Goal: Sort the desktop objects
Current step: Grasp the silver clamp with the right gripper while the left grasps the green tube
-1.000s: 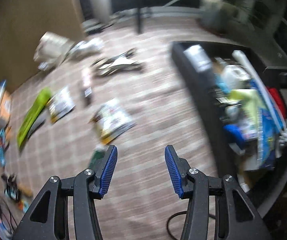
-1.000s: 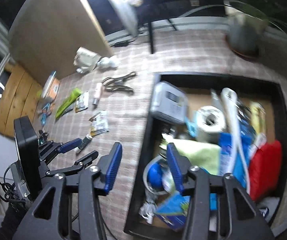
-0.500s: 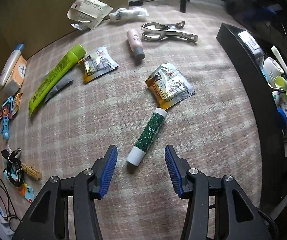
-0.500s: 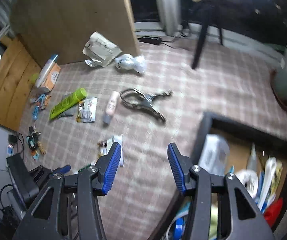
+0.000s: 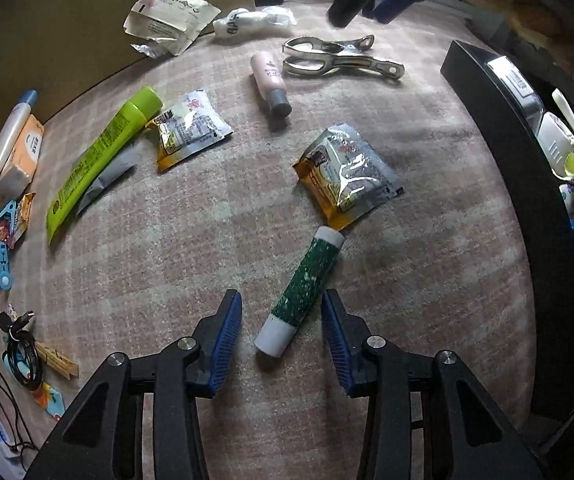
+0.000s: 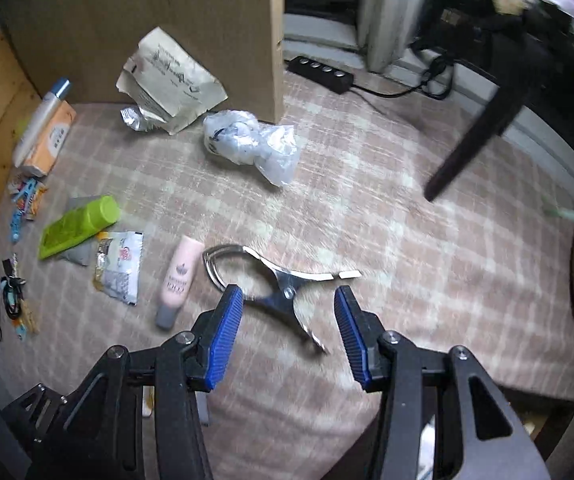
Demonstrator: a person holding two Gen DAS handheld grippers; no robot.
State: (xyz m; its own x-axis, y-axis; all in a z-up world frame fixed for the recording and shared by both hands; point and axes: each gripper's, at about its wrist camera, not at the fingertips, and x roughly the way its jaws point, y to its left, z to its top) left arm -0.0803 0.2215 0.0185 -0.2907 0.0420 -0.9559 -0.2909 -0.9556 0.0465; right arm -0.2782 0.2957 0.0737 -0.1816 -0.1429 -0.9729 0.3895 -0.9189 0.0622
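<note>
the left tongs (image 5: 281,316) are now brought closer to the green glue stick (image 5: 301,294) than half a second ago; they are spread wide, and its white near end is framed between the blue pads (image 5: 227,330), untouched. the right tongs (image 6: 289,322), earlier seen above a black storage box, are now held wide open and empty over the metal clamp (image 6: 275,284) on the checked desk (image 5: 175,256). a foil snack packet (image 5: 345,174) is seen touching the stick's far end. at the right, the black storage box (image 5: 527,200) is seen filled with mixed items, too crowded to identify.
</note>
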